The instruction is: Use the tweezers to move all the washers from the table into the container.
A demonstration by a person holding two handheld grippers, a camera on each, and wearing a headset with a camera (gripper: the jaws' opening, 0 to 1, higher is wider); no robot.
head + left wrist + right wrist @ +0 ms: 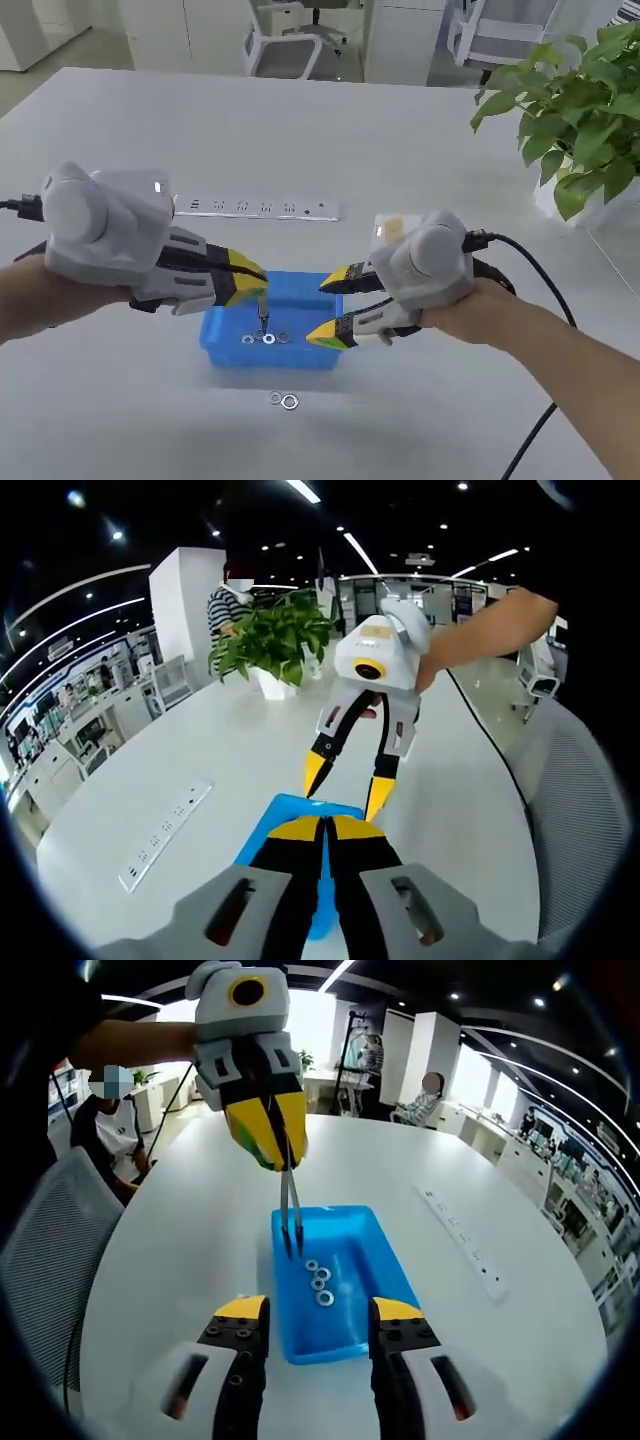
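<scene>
On the white surface (300,140) my left tongs (257,285) clamp the tweezers (263,316) above the container (305,285) so washers (268,339) fall inside, right tongs (330,308) wide, empty.

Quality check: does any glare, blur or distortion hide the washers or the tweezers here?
Head view: soft even light; the table washers are small but legible. Right gripper view: fisheye bend, bright glare behind the left gripper, yet the tweezers and the washers in the container are sharp. Left gripper view: curved table, streaked ceiling lights, right gripper crisp.
</scene>
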